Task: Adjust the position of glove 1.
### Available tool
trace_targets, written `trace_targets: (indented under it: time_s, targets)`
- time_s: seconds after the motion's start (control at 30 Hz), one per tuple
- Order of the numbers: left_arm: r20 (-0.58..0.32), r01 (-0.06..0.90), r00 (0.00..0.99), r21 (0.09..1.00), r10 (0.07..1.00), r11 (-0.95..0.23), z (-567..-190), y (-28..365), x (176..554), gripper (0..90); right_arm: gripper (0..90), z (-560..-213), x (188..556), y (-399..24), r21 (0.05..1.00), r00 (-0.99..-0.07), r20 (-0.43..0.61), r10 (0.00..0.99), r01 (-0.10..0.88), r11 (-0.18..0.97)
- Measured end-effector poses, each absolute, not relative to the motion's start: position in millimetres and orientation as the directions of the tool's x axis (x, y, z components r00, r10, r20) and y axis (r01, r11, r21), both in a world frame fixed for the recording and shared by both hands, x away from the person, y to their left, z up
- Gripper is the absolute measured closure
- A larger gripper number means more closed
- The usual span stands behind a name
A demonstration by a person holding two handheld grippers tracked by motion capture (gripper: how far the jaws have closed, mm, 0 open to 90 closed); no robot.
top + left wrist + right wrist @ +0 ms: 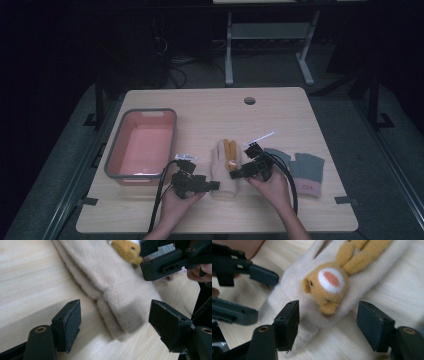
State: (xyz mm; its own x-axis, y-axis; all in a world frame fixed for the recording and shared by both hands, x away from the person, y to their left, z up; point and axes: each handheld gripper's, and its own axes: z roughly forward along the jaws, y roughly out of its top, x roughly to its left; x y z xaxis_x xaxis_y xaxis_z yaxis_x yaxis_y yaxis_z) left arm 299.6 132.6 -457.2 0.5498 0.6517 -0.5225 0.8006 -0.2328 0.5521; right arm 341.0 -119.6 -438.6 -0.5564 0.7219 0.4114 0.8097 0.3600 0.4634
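Your left tool (pixel 115 322) gaped at the beige mitten's (pixel 117 297) cuff | right tool (pixel 328 322) gaped over its bear patch (pixel 327 287), ready to lift | pink bin (pixel 112 165) waited at nine o'clock.

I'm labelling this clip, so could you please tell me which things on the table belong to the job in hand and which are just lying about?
In the job:
- cream glove with its yellow animal face
- left gripper, jaws open at the glove's cuff
- right gripper, jaws open around the face

Lying about:
- grey glove
- pink bin
- white strip beyond the gloves
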Motion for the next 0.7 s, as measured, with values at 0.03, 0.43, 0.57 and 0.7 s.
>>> trace_targets:
  time_s: [0.03, 0.43, 0.57, 0.7]
  targets:
    - [-0.523, 0.801, 0.552, 0.548, 0.649, -0.24, -458, 132, 299, 29.1, 36.8, -440, 341, -120, 0.458, -0.545, 0.419, 0.726, 0.817, 0.35]
    - [-0.525, 0.816, 0.541, 0.517, 0.657, -0.258, -461, 124, 303, 36.0, 39.3, -453, 340, -119, 0.402, -0.451, 0.473, 0.757, 0.875, 0.27]
    - [-0.53, 0.816, 0.545, 0.514, 0.65, -0.266, -462, 124, 304, 41.4, 41.5, -455, 339, -119, 0.404, -0.433, 0.493, 0.755, 0.882, 0.243]
    - [-0.545, 0.822, 0.54, 0.506, 0.642, -0.262, -463, 122, 305, 46.0, 43.1, -455, 337, -119, 0.395, -0.421, 0.504, 0.754, 0.889, 0.233]
